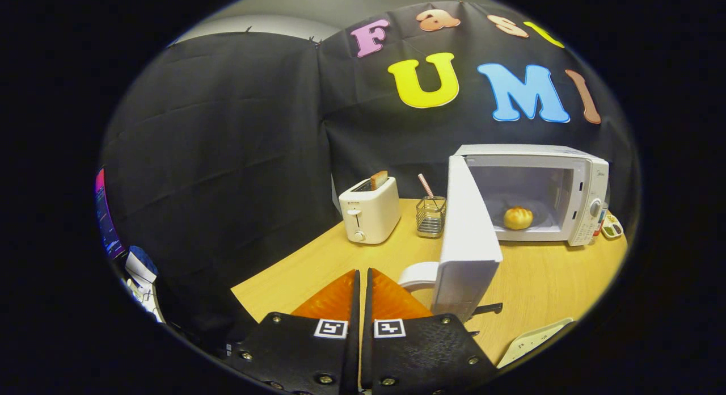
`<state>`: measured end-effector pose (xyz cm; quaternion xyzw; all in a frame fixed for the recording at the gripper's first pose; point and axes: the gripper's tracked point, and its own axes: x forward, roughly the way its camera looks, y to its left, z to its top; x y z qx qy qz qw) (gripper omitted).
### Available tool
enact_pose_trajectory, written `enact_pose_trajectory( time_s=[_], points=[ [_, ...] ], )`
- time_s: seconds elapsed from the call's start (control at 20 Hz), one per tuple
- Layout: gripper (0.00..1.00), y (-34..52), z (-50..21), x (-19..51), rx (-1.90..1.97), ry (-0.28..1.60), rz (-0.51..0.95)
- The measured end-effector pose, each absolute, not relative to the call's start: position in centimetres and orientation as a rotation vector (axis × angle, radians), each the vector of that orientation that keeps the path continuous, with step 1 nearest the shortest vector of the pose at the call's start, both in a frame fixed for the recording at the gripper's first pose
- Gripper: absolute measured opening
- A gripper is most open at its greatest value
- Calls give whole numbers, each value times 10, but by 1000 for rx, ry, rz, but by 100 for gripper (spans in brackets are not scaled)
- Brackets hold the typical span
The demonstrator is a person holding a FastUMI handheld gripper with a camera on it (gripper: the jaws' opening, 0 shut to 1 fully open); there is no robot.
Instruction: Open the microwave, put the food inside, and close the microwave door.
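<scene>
Gripper view
Gripper (361, 284): fingers pressed together, nothing between them, tips over the near edge of the light wooden tabletop (544, 276).
Food: a round golden bread roll (518, 218) lay on the floor of the cavity of the white box-shaped microwave (533, 193), at 1 o'clock from the fingertips, well beyond them.
Door: the white microwave door (468, 242) stood swung wide open toward the gripper, its free edge just right of the fingertips, at 2 o'clock.
Stage (judged): food loaded; closing the door remained.
Risk: a push placed near the hinge could shift the whole oven instead of turning the door.
Risk: a fast swing could bounce the door off the latch.
Obstacles: a white toaster (370, 213) holding a bread slice, and a wire-mesh holder (431, 216), at 12 o'clock, left of the door's arc.
Open room: bare tabletop lay between door and cavity, at 2 o'clock.
</scene>
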<state>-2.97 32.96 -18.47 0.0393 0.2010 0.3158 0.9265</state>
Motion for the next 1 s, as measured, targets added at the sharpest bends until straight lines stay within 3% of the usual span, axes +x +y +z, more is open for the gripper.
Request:
enact_pose_trajectory(
  time_s=[1.0],
  points=[
    [3,174,-204,84,99,461,382]
  ],
)
